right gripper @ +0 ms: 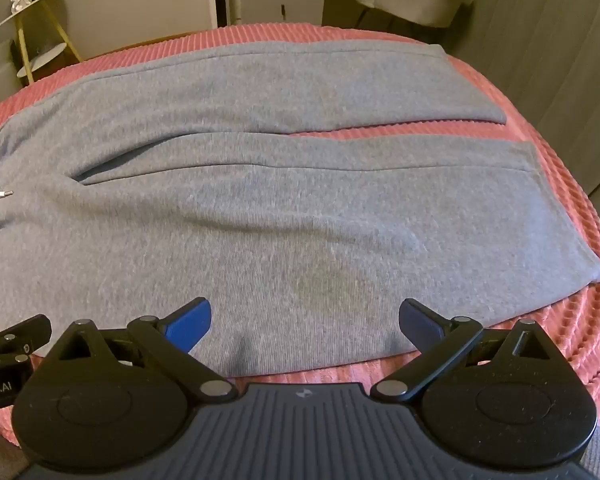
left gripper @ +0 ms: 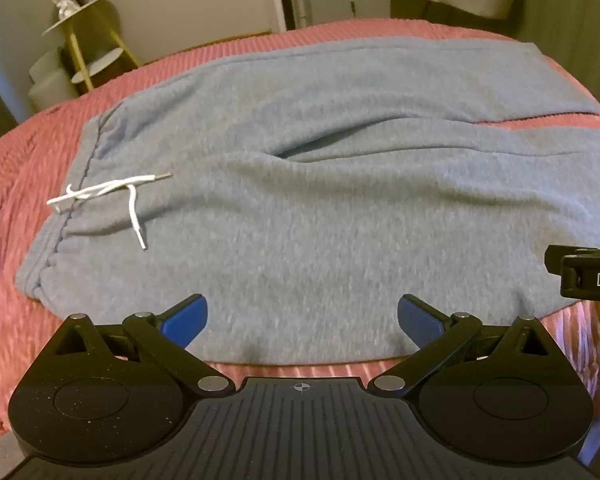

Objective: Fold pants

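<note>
Pants (right gripper: 284,216): flat on the pink bedspread (right gripper: 548,128), legs side by side.
Waistband: cut off at your right view's edge.
Left claw (left gripper: 302,316): yours, wide apart, empty.
Right claw (right gripper: 305,320): likewise.

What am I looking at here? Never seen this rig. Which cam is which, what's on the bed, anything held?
No robot arm: a person carries a hand-held gripper in each hand, each with a fisheye camera looking along its two blue-padded fingers. One picture is from the left hand-held gripper, the other from the right hand-held gripper. Both are open, holding nothing, near the closest edge of the grey sweatpants. The pants lie spread flat, unfolded, on a pink ribbed bedspread, waistband to the left with a white drawstring, legs running right.
</note>
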Motion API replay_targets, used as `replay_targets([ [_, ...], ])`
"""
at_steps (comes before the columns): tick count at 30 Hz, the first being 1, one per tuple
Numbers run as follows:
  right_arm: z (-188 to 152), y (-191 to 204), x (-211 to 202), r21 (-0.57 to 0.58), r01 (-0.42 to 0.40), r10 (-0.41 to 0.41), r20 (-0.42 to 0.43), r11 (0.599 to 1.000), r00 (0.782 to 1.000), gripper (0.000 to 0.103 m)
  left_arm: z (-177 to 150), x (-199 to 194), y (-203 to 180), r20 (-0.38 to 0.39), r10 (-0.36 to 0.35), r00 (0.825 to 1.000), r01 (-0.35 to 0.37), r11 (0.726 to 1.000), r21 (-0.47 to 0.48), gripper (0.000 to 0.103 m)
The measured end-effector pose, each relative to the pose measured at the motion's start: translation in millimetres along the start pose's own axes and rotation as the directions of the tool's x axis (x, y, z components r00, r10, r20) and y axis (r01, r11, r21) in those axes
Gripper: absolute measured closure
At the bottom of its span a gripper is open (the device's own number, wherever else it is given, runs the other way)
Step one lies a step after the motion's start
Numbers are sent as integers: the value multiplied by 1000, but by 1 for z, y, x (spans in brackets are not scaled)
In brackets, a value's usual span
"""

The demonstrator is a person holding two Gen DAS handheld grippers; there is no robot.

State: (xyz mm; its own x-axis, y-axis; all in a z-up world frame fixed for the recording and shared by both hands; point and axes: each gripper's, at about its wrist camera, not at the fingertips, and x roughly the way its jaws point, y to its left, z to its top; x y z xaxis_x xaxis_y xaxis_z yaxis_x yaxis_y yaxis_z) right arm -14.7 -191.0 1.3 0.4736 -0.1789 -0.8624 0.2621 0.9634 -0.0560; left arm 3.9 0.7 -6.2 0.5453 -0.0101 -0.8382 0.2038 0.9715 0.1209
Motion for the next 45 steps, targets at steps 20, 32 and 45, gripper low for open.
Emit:
replay_targets([
  [20, 0, 2, 6, -1, -3, 3, -6, 1000, 1000, 3, 1, 5, 0, -9, -10, 1000, 10, 1000, 3, 0],
  [32, 1, 2, 9, 10, -10, 10, -14, 1000, 1000, 3, 2, 7, 0, -11, -12, 1000, 12, 1000, 4, 0],
  [45, 2, 1, 15, 22, -15, 16, -33, 1000, 999, 3, 2, 12, -1, -22, -18, 1000, 19, 1000, 10, 0],
])
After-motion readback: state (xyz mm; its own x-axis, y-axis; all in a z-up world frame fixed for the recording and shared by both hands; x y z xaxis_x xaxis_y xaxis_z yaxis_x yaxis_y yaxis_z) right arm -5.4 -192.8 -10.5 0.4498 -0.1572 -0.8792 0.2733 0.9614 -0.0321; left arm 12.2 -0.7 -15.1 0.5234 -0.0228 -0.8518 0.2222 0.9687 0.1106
